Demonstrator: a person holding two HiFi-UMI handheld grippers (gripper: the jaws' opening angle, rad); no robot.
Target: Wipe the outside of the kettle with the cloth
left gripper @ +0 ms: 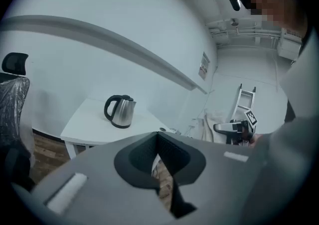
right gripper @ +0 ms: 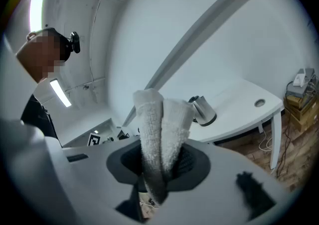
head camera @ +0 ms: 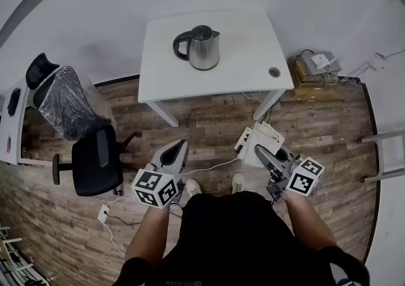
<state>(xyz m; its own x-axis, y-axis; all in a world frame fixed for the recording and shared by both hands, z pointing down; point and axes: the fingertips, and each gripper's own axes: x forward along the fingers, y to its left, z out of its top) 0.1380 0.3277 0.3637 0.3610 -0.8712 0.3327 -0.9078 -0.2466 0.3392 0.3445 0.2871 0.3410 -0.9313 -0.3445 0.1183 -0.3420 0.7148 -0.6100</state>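
One kettle on one table, one cloth in our right tongs

We stand over a wooden floor (head camera: 209, 120) facing a single white table (head camera: 247, 69). Two office chairs are off to our left: one black (head camera: 95, 161), one wrapped in plastic (head camera: 60, 98). The only container on the table is one steel kettle (head camera: 199, 47) with a black handle. It stands upright towards the back, its lid down, so we cannot see inside. It is well apart from both tongs, which we hold low over the floor. Our left tongs (left gripper: 158, 142) are closed at the tips with nothing between them. Our right tongs (head camera: 262, 154) are clamped on one folded white cloth (right gripper: 162, 129), which sticks up past the jaws. One small round fitting (head camera: 274, 71) sits near the table's right front corner.
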